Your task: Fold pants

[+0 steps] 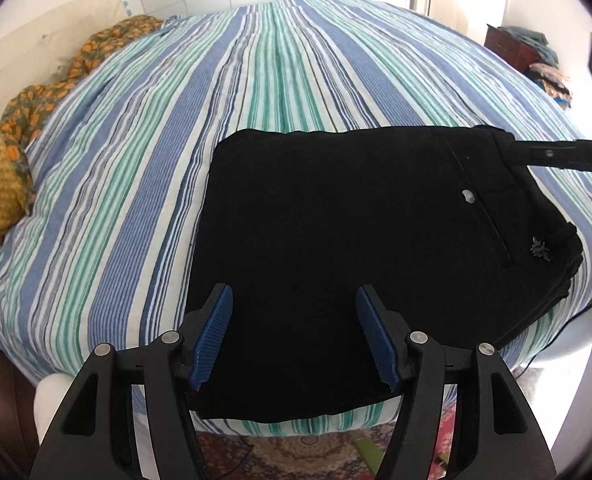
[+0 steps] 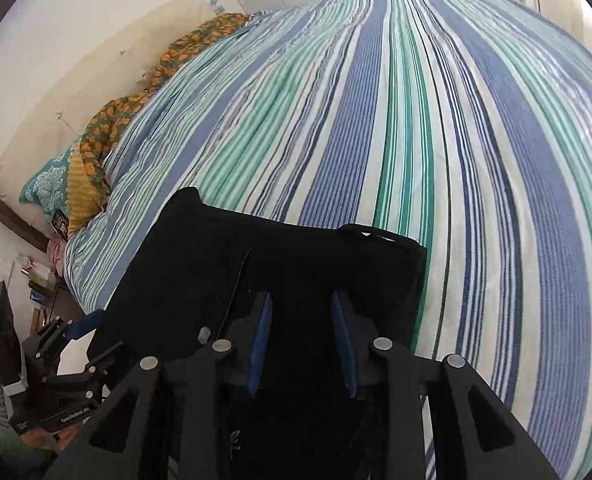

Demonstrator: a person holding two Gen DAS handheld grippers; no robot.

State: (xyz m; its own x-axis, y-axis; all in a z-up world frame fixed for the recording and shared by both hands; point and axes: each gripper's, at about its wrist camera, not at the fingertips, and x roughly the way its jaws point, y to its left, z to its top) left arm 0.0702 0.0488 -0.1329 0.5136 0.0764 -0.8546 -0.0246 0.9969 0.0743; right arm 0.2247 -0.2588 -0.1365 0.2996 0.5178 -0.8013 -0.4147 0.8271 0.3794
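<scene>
The black pants (image 1: 335, 248) lie folded into a compact rectangle on the striped bed, near its front edge; a back pocket with a small metal tag faces up at the right. My left gripper (image 1: 294, 296) is open and empty, its blue pads just above the near part of the pants. My right gripper (image 2: 301, 300) is open too, hovering low over the pants (image 2: 256, 264) near the waistband end. Its black fingers also show in the left wrist view (image 1: 555, 152) at the pants' far right corner.
The blue, green and white striped bedspread (image 1: 176, 140) covers the bed. An orange patterned cloth (image 1: 28, 120) lies along the left side by the cream headboard. A dark wooden cabinet (image 1: 511, 46) with clothes stands far right. A patterned rug (image 1: 296, 456) lies below the bed edge.
</scene>
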